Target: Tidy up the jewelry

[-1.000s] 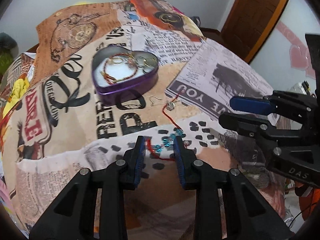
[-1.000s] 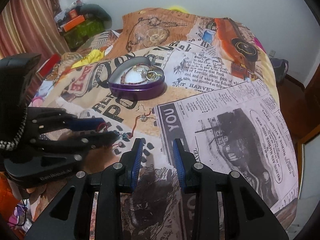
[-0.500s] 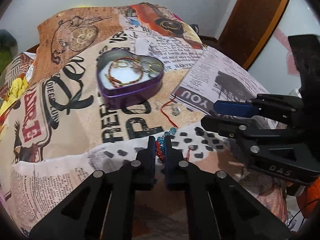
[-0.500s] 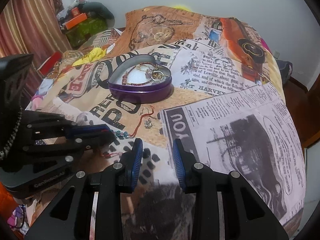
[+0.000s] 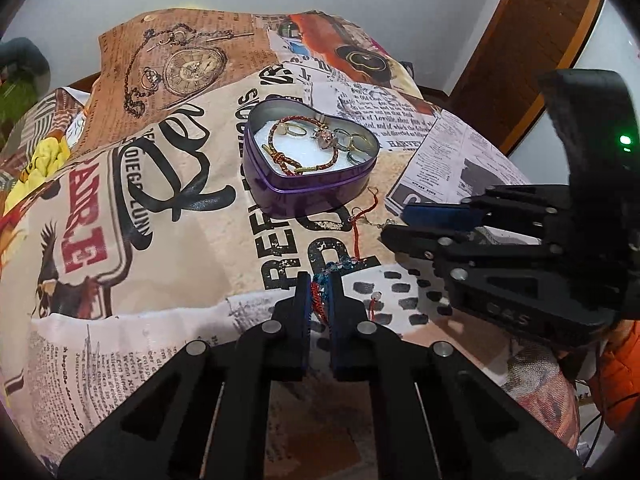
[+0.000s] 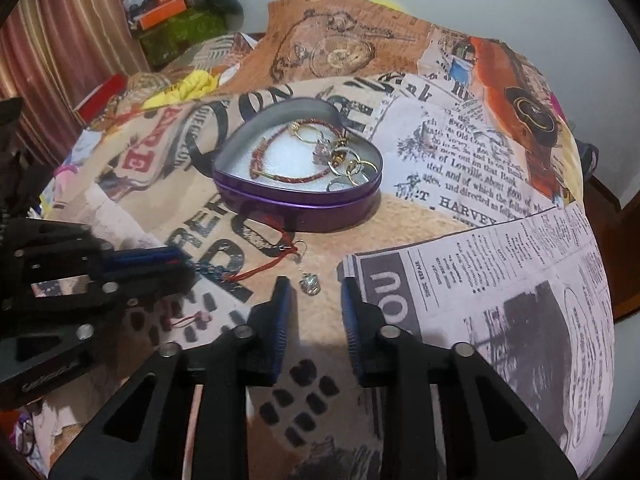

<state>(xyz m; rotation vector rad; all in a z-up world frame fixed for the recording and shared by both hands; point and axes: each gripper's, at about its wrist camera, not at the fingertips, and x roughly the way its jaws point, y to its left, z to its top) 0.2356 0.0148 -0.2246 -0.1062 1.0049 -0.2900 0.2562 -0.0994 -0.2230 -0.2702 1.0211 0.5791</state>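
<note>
A purple heart-shaped tin (image 5: 304, 188) (image 6: 296, 206) sits on the bed, holding a red braided bracelet (image 5: 320, 166) and several rings. My left gripper (image 5: 319, 280) is shut on a red cord bracelet (image 5: 357, 236) with blue beads; its loose end trails toward the tin. In the right wrist view the left gripper (image 6: 184, 266) comes in from the left with the red cord (image 6: 260, 270) running out of it. My right gripper (image 6: 315, 286) is closing, its jaws still apart. A small earring (image 6: 310, 285) with a silver charm lies on the cloth between its tips, untouched.
The bed cover (image 5: 168, 248) has a newspaper and pocket-watch print. A pink bead on a red thread (image 6: 202, 316) lies near the left gripper. A yellow cloth (image 6: 196, 84), a striped curtain and clutter stand at the far left; a wooden door (image 5: 520, 40) is at the right.
My left gripper shut on the beaded red cord and moved toward the tin. My right gripper moved forward over the earring, and its jaws narrowed.
</note>
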